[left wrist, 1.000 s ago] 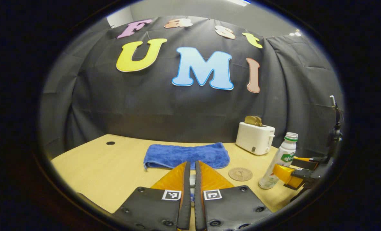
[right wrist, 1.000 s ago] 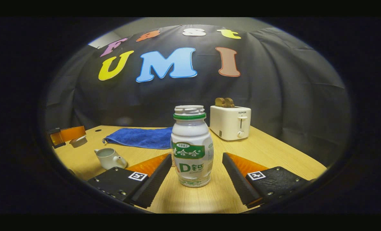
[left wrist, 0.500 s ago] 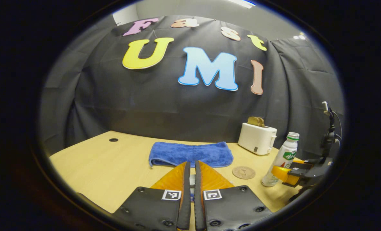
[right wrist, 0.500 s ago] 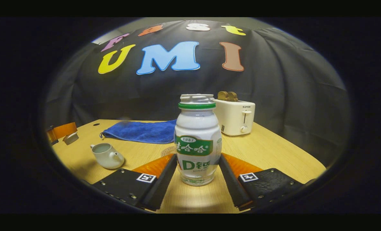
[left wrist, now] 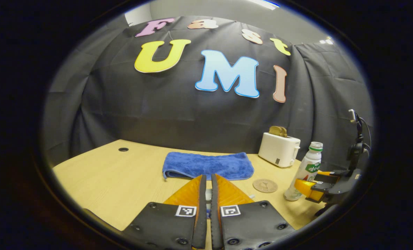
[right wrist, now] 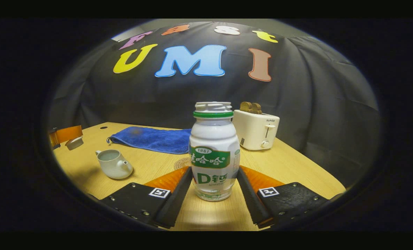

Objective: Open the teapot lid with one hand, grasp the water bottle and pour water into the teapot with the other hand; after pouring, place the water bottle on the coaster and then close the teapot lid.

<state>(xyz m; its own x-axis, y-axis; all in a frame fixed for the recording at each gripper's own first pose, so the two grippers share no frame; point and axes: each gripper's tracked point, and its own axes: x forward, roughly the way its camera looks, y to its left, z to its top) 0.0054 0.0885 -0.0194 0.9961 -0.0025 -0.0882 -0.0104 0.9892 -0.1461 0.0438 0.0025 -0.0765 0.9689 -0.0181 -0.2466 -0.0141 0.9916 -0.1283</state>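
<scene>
In the right gripper view we see the right gripper (right wrist: 214, 175) with its fingers (right wrist: 178, 187) pressed against both sides of the water bottle (right wrist: 213, 152), which stands upright with no cap on; its base looks to be at or just above the desk (right wrist: 297, 166), and we cannot tell whether it still touches. Taking the bottle as our landmark, the teapot (right wrist: 113, 164) sits well to its left on the desk, lid off and its open top showing. Farther left of the bottle, at the edge of this view, the left gripper (right wrist: 69, 137) holds the teapot lid (right wrist: 74, 142) up above the desk. Behind the bottle and partly hidden by it lies the round coaster (right wrist: 182, 163); behind that to the left is a folded blue towel (right wrist: 151, 139), and behind the bottle to the right stands a white toaster (right wrist: 257, 130) with bread in its slots. In the left gripper view, that gripper's own fingers (left wrist: 200, 194) stand almost together with something pale, small and hard to make out pinched between them.
</scene>
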